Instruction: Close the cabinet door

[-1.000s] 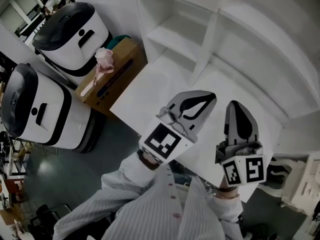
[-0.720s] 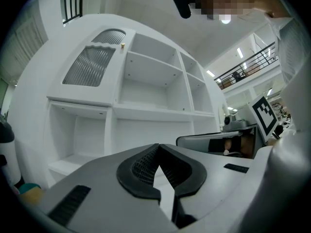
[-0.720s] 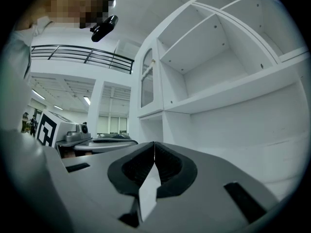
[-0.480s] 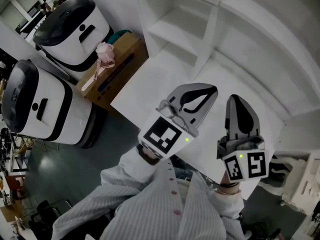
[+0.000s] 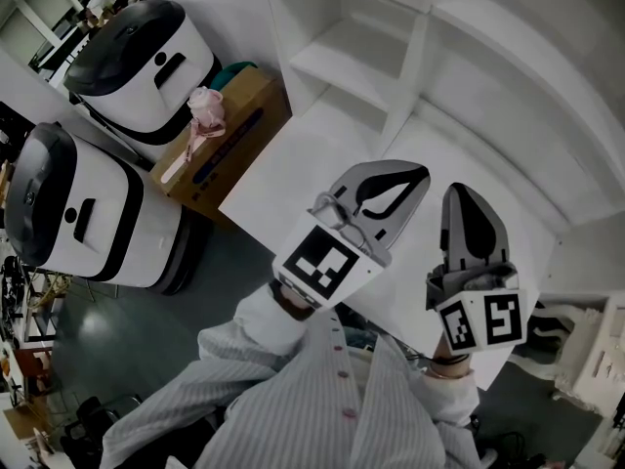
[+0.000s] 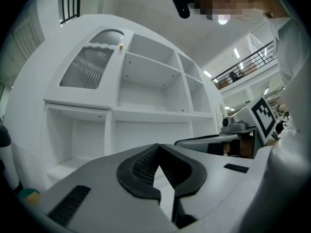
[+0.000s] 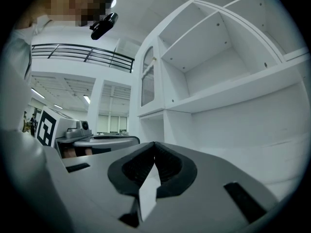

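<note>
A white cabinet (image 5: 420, 76) with open shelf bays fills the upper right of the head view. Its door (image 6: 90, 64), with an arched ribbed-glass panel and a small knob, covers the upper left bay in the left gripper view. In the right gripper view the door (image 7: 147, 79) shows nearly edge-on, and I cannot tell if it sits flush. My left gripper (image 5: 408, 172) is shut and empty, held level over the cabinet's white counter (image 5: 293, 164). My right gripper (image 5: 461, 193) is beside it, also shut with nothing between the jaws. Both point at the lower shelves, apart from the door.
Two white-and-black machines (image 5: 137, 62) (image 5: 73, 213) stand on the floor at the left. A cardboard box (image 5: 234, 125) with a pink object (image 5: 203, 110) on it sits against the cabinet's left side. White furniture (image 5: 596, 360) is at the lower right.
</note>
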`<move>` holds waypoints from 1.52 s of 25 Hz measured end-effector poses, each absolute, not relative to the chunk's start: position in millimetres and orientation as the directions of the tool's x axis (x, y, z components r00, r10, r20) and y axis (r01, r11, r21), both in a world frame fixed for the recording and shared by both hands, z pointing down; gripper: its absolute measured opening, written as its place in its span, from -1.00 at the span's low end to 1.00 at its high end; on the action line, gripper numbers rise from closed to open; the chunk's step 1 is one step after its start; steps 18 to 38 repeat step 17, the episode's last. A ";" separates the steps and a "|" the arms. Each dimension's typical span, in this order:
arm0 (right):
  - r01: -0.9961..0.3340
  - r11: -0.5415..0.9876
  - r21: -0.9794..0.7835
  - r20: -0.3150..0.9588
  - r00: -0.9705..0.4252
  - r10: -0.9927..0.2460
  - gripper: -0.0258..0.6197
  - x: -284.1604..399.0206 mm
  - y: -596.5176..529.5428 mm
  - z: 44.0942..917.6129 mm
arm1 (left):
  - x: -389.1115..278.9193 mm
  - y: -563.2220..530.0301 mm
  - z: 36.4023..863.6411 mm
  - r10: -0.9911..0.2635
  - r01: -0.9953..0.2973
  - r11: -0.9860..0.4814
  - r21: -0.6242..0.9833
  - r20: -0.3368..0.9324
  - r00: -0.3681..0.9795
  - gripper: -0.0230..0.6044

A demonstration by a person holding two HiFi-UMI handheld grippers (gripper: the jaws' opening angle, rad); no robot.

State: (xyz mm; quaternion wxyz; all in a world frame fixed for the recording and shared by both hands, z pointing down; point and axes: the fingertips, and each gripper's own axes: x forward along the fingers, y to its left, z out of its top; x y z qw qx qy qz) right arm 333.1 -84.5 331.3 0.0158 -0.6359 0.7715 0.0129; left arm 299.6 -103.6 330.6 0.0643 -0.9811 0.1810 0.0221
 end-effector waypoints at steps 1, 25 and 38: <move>-0.982 0.189 -0.001 -0.041 -0.189 -0.981 -0.88 333.2 -84.6 331.0 | 299.5 -103.9 329.1 -0.351 -0.358 -0.926 -0.121 -0.072 0.934 -0.89; -0.984 0.180 0.001 -0.045 -0.180 -0.983 -0.88 334.2 -82.4 329.6 | 299.1 -103.3 330.4 -0.351 -0.357 -0.927 -0.118 -0.065 0.934 -0.90; -0.984 0.180 0.001 -0.045 -0.180 -0.983 -0.88 334.2 -82.4 329.6 | 299.1 -103.3 330.4 -0.351 -0.357 -0.927 -0.118 -0.065 0.934 -0.90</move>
